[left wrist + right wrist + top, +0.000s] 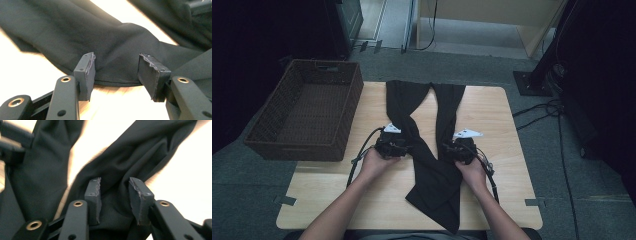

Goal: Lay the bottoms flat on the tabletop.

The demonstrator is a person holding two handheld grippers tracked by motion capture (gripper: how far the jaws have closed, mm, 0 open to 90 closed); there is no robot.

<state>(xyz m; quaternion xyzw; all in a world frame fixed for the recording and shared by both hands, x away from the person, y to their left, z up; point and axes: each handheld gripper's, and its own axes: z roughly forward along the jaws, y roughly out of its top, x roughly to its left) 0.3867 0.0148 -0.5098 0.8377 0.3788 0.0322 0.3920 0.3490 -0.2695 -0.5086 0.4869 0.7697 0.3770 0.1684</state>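
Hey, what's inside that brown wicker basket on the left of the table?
The wicker basket looks empty: its woven floor and far wall show bare in the high view. The strip of floor right behind its near wall is hidden, so something small and flat lying there can't be ruled out.

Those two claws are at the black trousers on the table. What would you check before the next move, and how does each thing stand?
1. Left claw open at the black trousers' edge: ok.
2. Right claw open, cloth between its jaws: ok.
3. Cloth gripped: not ok, neither clamps.
4. Trousers flat: not ok, legs spread, waist hangs over the table's near edge.
5. Wicker basket free to take them: ok.
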